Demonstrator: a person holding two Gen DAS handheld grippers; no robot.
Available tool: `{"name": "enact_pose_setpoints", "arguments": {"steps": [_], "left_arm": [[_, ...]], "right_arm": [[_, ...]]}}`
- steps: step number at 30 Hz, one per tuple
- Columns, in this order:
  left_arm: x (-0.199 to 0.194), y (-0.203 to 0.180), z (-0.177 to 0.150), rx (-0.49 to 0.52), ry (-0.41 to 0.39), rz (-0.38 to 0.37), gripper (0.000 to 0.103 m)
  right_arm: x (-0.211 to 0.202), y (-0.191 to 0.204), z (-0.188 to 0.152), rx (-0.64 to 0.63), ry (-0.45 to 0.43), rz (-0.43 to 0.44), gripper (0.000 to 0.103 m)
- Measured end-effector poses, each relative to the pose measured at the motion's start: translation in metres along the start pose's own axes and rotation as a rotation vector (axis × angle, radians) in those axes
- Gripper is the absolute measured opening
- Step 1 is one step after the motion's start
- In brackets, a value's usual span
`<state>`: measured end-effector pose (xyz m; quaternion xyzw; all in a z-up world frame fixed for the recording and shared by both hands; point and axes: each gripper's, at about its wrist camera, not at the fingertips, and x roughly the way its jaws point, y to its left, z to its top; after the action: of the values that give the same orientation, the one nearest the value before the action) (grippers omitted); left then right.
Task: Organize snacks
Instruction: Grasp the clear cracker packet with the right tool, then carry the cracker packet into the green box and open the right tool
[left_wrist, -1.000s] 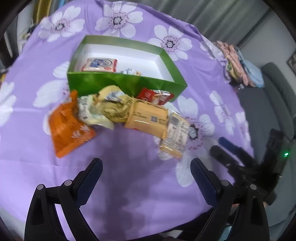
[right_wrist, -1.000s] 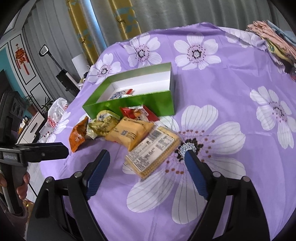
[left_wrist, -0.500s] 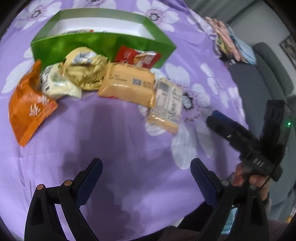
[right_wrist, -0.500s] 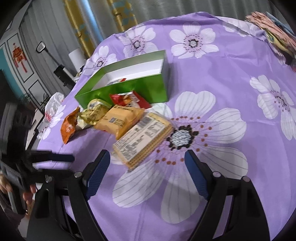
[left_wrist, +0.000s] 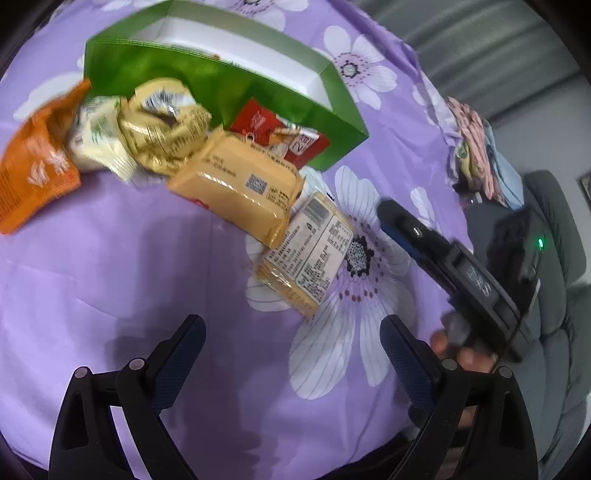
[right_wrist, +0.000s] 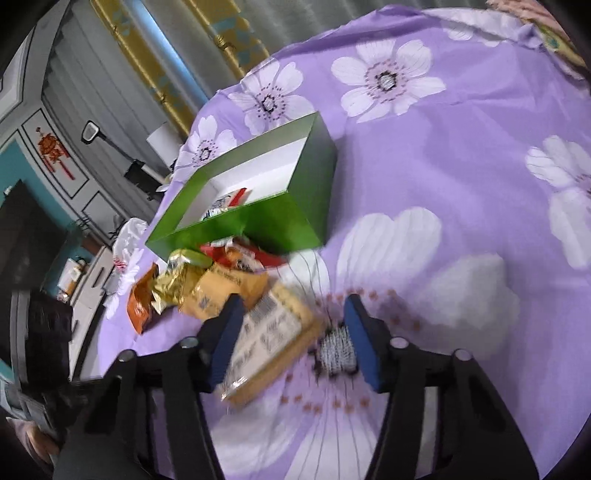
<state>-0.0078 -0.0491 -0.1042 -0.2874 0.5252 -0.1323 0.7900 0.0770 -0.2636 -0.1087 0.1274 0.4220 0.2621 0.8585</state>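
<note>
Cracker pack (right_wrist: 271, 341): flat, pale yellow, white label up; long axis angled from near-left to far-right, toward green box (right_wrist: 258, 221). Lay between closing pads of right gripper (right_wrist: 291, 341), left pad at its edge, right pad apart. Beside snack pile (left_wrist: 155, 136) before box. Left gripper (left_wrist: 291, 354): wide, narrowing, nothing between pads. Purple flowered cloth (right_wrist: 461, 184); grey curtains (right_wrist: 74, 85) beyond.
</note>
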Motion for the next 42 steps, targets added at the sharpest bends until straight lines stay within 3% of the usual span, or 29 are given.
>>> {"name": "enact_pose_setpoints", "arguments": {"steps": [5, 10, 14, 19, 23, 25, 28, 33, 39, 42], "left_arm": [[0.014, -0.003, 0.003, -0.029, 0.006, 0.011, 0.079], [0.015, 0.0, 0.007, -0.04, -0.009, -0.001, 0.078], [0.011, 0.006, 0.002, -0.03, -0.016, 0.006, 0.07], [0.003, 0.014, 0.0, -0.021, -0.027, 0.012, 0.07], [0.005, 0.01, 0.004, 0.014, -0.007, 0.017, 0.07], [0.006, 0.007, 0.005, 0.045, 0.002, 0.04, 0.067], [0.007, 0.006, 0.005, 0.078, 0.013, 0.065, 0.061], [0.01, 0.004, 0.008, 0.123, 0.013, 0.107, 0.047], [0.008, 0.004, 0.009, 0.161, 0.001, 0.123, 0.044], [0.005, 0.003, 0.008, 0.169, -0.001, 0.126, 0.044]], "right_arm": [[0.036, -0.006, 0.01, 0.005, 0.107, 0.054, 0.04], [0.039, -0.004, -0.004, 0.019, 0.181, 0.119, 0.025], [0.026, -0.002, -0.027, 0.05, 0.209, 0.149, 0.024], [0.006, 0.007, -0.054, 0.055, 0.238, 0.2, 0.027], [-0.001, 0.028, -0.064, -0.033, 0.245, 0.163, 0.035], [0.0, 0.033, -0.065, -0.046, 0.249, 0.167, 0.049], [0.001, 0.045, -0.069, -0.121, 0.239, 0.125, 0.054], [0.008, 0.065, -0.075, -0.289, 0.227, 0.0, 0.049], [0.009, 0.069, -0.079, -0.363, 0.213, -0.072, 0.04], [0.002, 0.068, -0.082, -0.342, 0.201, -0.072, 0.039]]}}
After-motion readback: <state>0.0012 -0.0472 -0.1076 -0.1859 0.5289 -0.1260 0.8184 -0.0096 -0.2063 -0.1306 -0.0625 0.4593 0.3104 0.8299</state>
